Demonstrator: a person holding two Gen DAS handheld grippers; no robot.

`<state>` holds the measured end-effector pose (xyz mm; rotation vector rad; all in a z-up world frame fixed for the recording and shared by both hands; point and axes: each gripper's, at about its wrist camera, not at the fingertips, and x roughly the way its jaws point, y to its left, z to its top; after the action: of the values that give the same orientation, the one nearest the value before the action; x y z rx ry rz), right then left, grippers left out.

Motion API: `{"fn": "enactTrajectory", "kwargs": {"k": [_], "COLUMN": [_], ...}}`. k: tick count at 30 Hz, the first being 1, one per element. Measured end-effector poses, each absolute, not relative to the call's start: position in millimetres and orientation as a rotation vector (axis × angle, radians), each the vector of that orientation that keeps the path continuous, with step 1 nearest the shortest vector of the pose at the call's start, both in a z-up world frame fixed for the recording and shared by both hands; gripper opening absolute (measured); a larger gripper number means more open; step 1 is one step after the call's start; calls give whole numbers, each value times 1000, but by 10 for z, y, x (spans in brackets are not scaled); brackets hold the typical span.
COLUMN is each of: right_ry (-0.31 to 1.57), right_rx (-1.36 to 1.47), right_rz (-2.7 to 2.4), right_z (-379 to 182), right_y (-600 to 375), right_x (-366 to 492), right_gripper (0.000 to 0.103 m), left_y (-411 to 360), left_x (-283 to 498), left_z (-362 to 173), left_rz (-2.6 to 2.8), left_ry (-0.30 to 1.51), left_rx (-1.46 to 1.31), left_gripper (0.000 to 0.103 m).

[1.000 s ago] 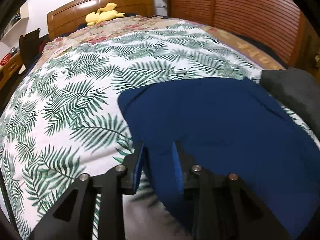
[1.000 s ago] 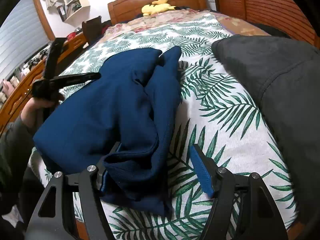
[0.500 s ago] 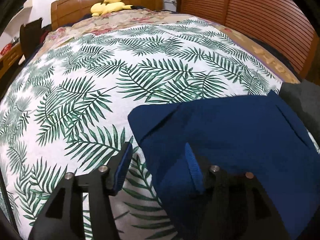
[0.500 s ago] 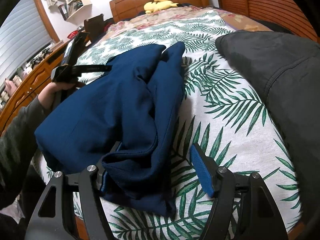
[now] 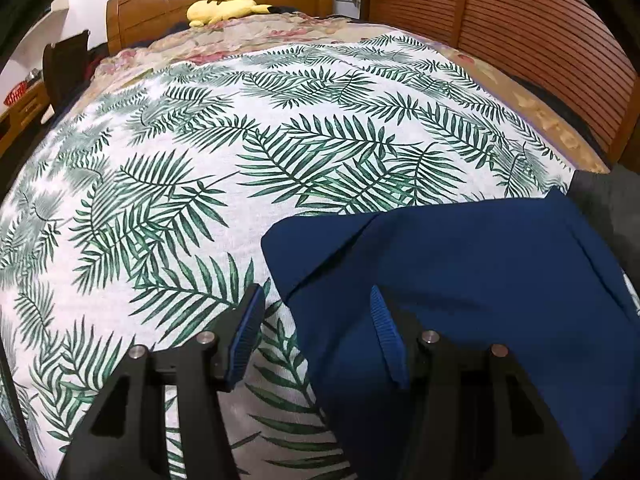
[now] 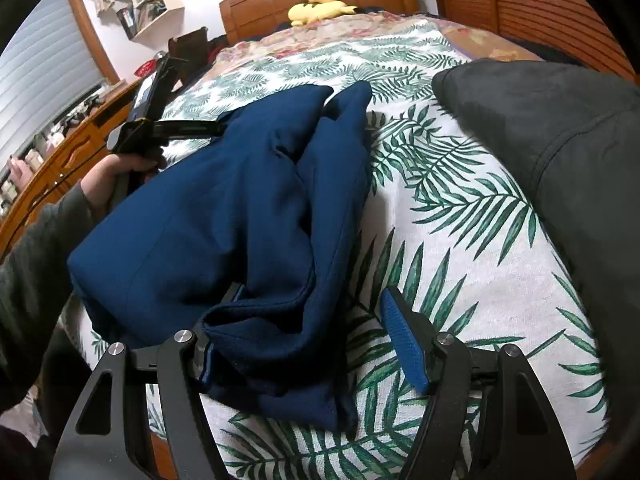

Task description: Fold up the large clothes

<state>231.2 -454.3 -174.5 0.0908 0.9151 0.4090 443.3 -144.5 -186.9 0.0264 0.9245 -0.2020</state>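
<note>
I am holding the left gripper [image 5: 316,332] with its jaws spread wide, straddling the near-left edge of the navy garment [image 5: 480,280], which is lying folded on the palm-print bedspread [image 5: 240,140]. The right gripper [image 6: 316,336] is also gaping, the garment's bunched end lying between its fingers; a dark grey garment [image 6: 560,140] is sitting to its right.

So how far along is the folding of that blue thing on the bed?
Mostly done, it seems: the blue garment lies doubled into a thick bundle on the bed. In hand: nothing. The left gripper and right gripper are both open over its edges. Left: perhaps one more fold or some smoothing, since the near end looks rumpled. The dark garment beside it looks unfolded.
</note>
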Motion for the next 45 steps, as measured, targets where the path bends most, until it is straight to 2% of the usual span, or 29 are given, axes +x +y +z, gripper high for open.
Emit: {"fn": "enactTrajectory", "kwargs": {"k": [1,6,8,9,11,13,14,16,23,31,45], "right_ry": [917,920,922,923,923,919,909,879,774,683,621], "right_rx": [97,108,115,119,133,138,142,147,143,124,25], "right_rz": [411,426,440,448,477,493,502,502,495,513,463], "right_z": [-1747,-1739,-1730,-1725,-1713,-1699,-1681,-1623,-1353,-1034,-477], "right_y": [-4542,-4523,-4503,-4494,-4481,-4472,-4475,-4487,-4482,-4365,-4276], "right_x": [2309,2299,2290,2286,2277,2268,2260,2238,2125,1972,1859], "right_gripper": [71,65,59,56,43,36,29,21,10,8,7], "left_y": [-1429,-1430,-1455,-1476,-1498,-1526,-1533,-1554,-1679,-1744,-1442], "left_x": [4446,4472,4461,4449,4418,4360,4333,4264,3861,3338,2694], "left_z": [-1872,-1888,-1878,-1863,-1839,-1774,-1734,-1620,-966,-470,13], "left_rz": [-206,-243,-236,-228,-226,-222,-223,-225,-261,-298,-291], "left_ry": [930,947,947,942,934,911,901,868,712,614,531], "left_rx": [12,0,20,44,69,92,92,96,118,125,114], "left_gripper": [55,38,23,19,7,4,3,2,2,2,2]}}
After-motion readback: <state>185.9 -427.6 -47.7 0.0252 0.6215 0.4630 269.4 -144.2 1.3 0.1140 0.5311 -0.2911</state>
